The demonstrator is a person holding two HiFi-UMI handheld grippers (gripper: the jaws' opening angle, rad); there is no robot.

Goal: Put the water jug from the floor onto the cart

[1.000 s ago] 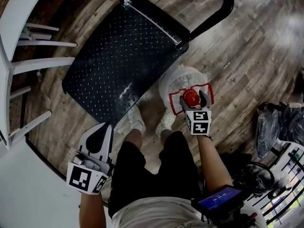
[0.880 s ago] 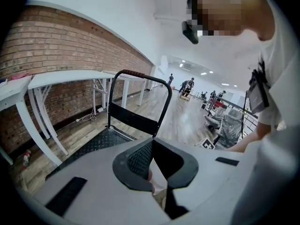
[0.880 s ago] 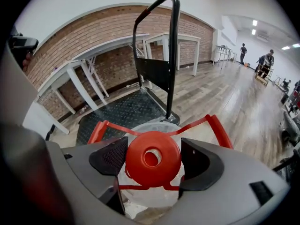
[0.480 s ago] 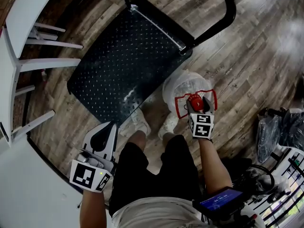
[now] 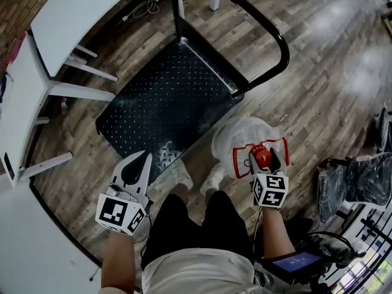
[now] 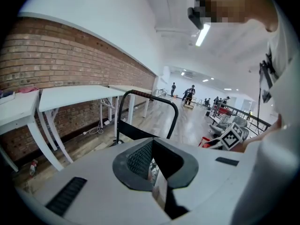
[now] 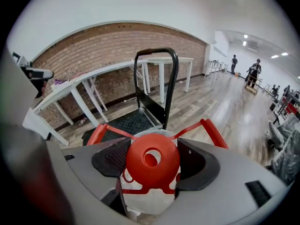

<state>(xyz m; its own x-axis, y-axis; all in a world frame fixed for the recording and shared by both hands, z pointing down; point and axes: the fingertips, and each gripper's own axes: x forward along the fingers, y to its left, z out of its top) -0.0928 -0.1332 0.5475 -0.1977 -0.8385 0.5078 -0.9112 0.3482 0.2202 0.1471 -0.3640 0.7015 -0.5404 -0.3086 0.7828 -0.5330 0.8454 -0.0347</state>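
The water jug (image 5: 236,136) is a clear plastic bottle with a red cap and a red carry handle (image 5: 240,163). My right gripper (image 5: 263,158) is shut on its cap, and the jug hangs under it beside the cart's near right corner. In the right gripper view the cap (image 7: 152,170) sits squeezed between both dark pads of that gripper (image 7: 152,157). The cart (image 5: 171,103) is a black studded platform with a black push handle (image 5: 269,23), lying ahead and to the left. My left gripper (image 5: 146,159) is shut with nothing in it, over the cart's near edge; its pads (image 6: 140,161) meet.
White tables (image 5: 79,11) stand along the brick wall at the left, their legs close to the cart. My shoes (image 5: 173,177) are just behind the platform. Plastic-wrapped bundles (image 5: 361,179) and a rack sit at the right. Wood floor spreads to the right of the cart.
My right gripper has risen with the jug held by its cap. My left gripper has come up a little. The head view has shifted, showing more of the cart's handle.
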